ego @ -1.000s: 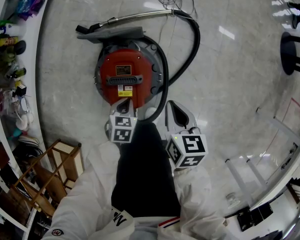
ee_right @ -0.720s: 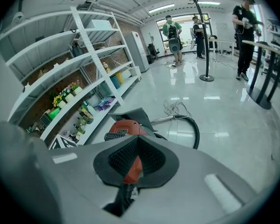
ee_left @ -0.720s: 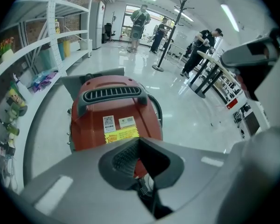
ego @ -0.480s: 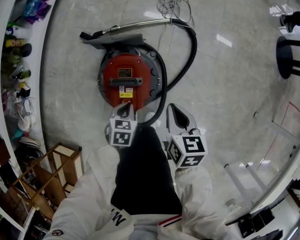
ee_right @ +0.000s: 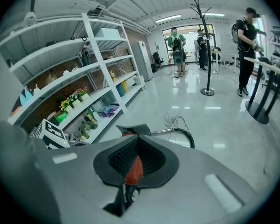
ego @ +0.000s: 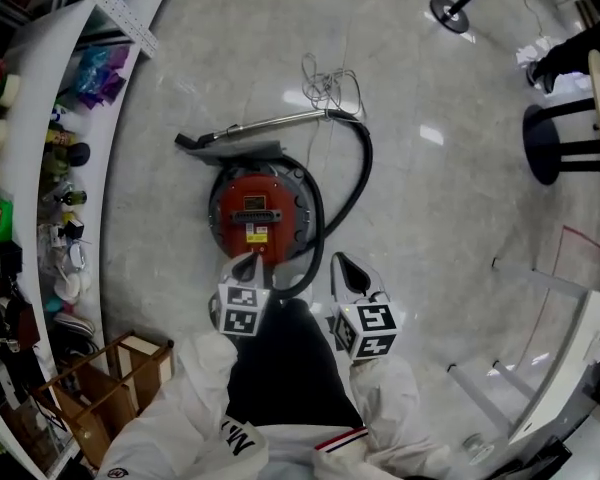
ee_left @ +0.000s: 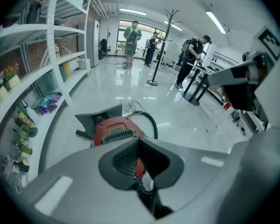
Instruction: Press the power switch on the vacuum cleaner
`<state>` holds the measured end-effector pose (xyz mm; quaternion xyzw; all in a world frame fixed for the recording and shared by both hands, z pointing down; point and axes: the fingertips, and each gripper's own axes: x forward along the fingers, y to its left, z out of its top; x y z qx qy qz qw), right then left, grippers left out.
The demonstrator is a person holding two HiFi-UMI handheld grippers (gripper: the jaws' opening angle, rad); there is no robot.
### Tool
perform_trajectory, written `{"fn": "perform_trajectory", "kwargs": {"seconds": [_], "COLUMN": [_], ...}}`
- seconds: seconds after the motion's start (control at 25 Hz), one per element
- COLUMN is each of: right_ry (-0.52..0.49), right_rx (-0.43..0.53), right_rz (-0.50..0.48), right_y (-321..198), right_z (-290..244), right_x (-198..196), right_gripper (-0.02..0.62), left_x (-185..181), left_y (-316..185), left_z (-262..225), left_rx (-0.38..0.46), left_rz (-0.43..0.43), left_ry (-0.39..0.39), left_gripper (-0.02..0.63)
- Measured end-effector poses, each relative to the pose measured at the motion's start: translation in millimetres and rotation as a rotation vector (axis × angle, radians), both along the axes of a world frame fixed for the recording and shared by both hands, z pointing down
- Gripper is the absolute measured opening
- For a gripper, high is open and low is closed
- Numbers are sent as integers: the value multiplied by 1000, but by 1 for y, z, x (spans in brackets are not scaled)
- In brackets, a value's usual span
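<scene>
Evidently for poking (jaws pressed together, empty), the left gripper [ego: 247,265] hovers mid-frame at the vacuum cleaner [ego: 261,213]; right gripper [ego: 346,268], likewise closed, idles alongside.

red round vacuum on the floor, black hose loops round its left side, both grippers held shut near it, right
Not quite: the black flexible hose loops round the right side of the red round vacuum cleaner, as the head view shows. The rest holds.

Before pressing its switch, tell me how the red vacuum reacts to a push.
The vacuum cleaner sits squat and wide, so it probably won't tip. The glossy floor may let it slide. Its curved hose looks flexible, hardly anchoring it.
</scene>
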<state>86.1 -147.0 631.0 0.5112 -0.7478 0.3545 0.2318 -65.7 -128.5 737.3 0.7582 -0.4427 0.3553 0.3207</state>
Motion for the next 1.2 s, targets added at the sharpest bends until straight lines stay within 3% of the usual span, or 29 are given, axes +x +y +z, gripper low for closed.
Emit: {"fn": "perform_trajectory", "kwargs": {"seconds": [0.48, 0.88, 1.2], "right_ry": [-9, -14, -40], "right_rx": [45, 135, 238], "right_rz": [-18, -29, -15], "right_y": [5, -18, -36], "right_z": [-56, -110, -160], "right_x": [-12, -8, -4], "right_gripper": [0, 0, 0], "left_x": [-31, -55, -50], "left_y": [-6, -32, -51], "left_z": [-81, -163, -218], "left_rx": [74, 228, 351], "left_rz": [-1, -28, -25], "left_ry": [-19, -33, -9], "left_gripper": [0, 0, 0]}}
